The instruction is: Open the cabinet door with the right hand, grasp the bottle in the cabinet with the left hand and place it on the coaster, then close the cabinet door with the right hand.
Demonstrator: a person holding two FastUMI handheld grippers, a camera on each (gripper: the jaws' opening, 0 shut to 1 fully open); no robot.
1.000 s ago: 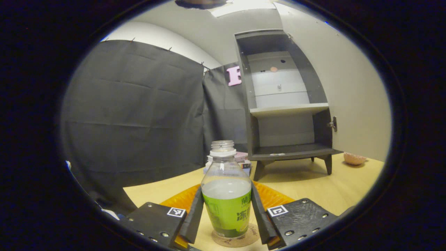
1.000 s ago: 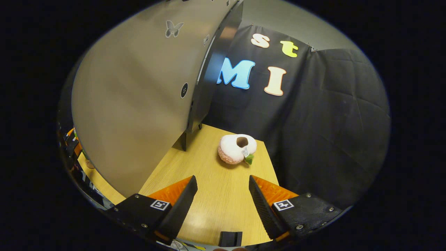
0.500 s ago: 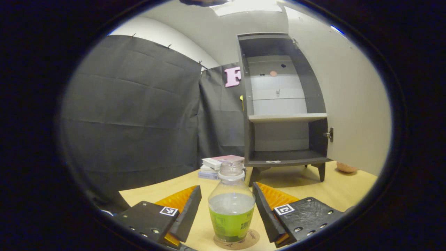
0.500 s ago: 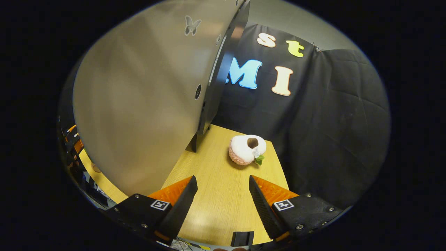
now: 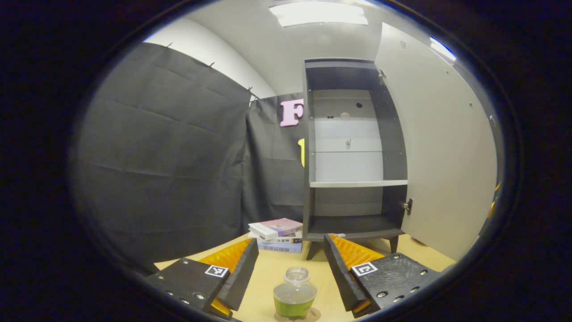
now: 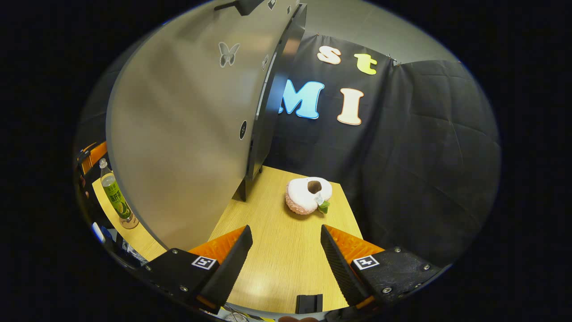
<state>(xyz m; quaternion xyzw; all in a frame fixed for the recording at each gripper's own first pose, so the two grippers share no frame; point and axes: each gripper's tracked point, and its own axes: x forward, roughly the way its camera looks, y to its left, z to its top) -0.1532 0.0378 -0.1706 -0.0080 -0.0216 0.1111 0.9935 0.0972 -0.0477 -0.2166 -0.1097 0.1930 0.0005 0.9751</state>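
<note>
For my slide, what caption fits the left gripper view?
Open left gripper above bottle standing on coaster; cabinet door open.

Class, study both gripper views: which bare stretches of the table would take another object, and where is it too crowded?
Free: the tabletop between the open cabinet door and the plush toy, reaching to the right gripper. Crowded: the strip before the cabinet, holding the stacked books and the bottle on its coaster, between the left gripper's open fingers.
</note>
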